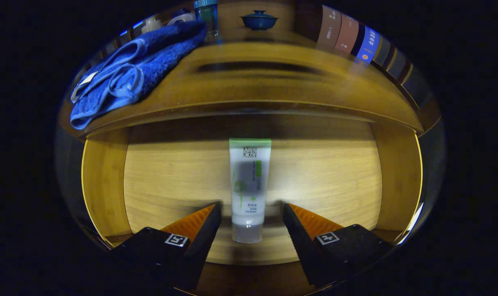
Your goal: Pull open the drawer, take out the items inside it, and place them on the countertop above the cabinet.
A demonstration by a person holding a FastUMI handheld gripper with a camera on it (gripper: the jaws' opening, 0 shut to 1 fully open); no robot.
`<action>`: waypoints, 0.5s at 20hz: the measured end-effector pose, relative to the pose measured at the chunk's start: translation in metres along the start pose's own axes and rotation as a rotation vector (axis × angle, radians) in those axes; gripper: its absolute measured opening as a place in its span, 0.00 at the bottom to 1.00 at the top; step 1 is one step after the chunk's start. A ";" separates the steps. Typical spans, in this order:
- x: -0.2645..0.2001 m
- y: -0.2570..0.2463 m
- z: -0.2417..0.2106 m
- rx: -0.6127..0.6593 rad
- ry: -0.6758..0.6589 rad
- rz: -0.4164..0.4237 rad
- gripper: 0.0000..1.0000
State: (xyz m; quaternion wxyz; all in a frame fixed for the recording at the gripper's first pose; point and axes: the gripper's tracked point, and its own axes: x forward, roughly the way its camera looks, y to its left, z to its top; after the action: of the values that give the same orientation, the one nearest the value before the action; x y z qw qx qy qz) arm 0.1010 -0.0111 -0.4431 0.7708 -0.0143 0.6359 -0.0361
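Observation:
The wooden drawer (109, 181) stands pulled open below the countertop (273, 86). On its floor lies a white tube with a green end and a clear cap (249, 187), cap end towards me. My gripper (252, 209) is open, its fingertips to either side of the tube's cap end with a gap on each side, not pressing on it. A folded blue towel (129, 74) rests on the countertop, above and left of the drawer.
At the back of the countertop stand a dark blue lidded bowl (259, 19), a glass bottle (207, 16) beside the towel, and a row of upright books (349, 37) to the right. The drawer's side walls (399, 176) rise on both sides of the tube.

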 end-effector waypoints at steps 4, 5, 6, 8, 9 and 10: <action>0.006 0.005 -0.010 -0.017 0.063 0.000 0.56; 0.005 0.003 -0.011 -0.022 0.064 -0.001 0.51; 0.006 0.003 -0.011 -0.026 0.062 0.000 0.51; 0.003 0.006 -0.017 -0.032 0.059 0.010 0.45; 0.005 0.004 -0.015 -0.023 0.048 0.017 0.42; 0.003 0.005 -0.015 -0.011 0.043 0.027 0.40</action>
State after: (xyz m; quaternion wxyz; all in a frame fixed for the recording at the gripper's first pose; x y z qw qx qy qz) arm 0.0871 -0.0059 -0.4488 0.7573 -0.0091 0.6526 -0.0223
